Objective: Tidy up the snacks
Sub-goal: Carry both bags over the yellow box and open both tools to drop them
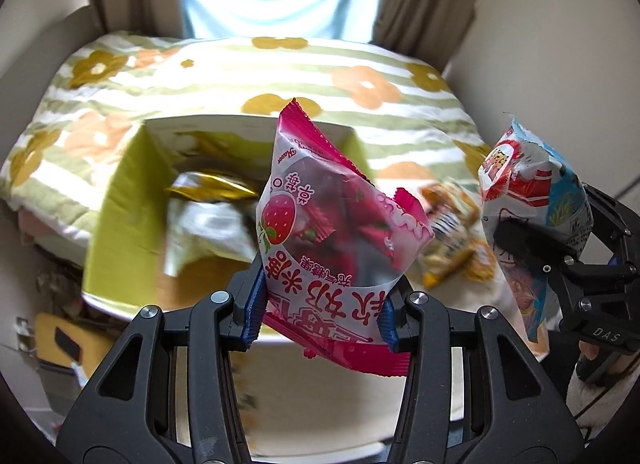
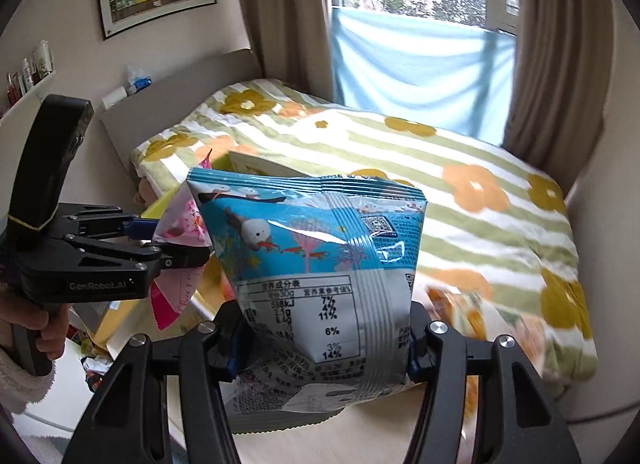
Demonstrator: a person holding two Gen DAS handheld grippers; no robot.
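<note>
My left gripper (image 1: 320, 316) is shut on a pink strawberry snack bag (image 1: 332, 224) and holds it upright above the near edge of a yellow-green open box (image 1: 124, 200). The box holds a gold packet (image 1: 208, 186) and a white packet (image 1: 208, 236). My right gripper (image 2: 320, 352) is shut on a blue and white snack bag (image 2: 320, 264) with a seal picture, held upright in the air. That bag shows at the right of the left wrist view (image 1: 532, 208), and the pink bag at the left of the right wrist view (image 2: 180, 228).
Several loose orange and yellow snack packets (image 1: 452, 240) lie on the pale table (image 1: 320, 392) right of the box. Behind it is a bed with a flowered striped blanket (image 2: 480, 168), curtains and a window. Clutter sits on the floor at the left.
</note>
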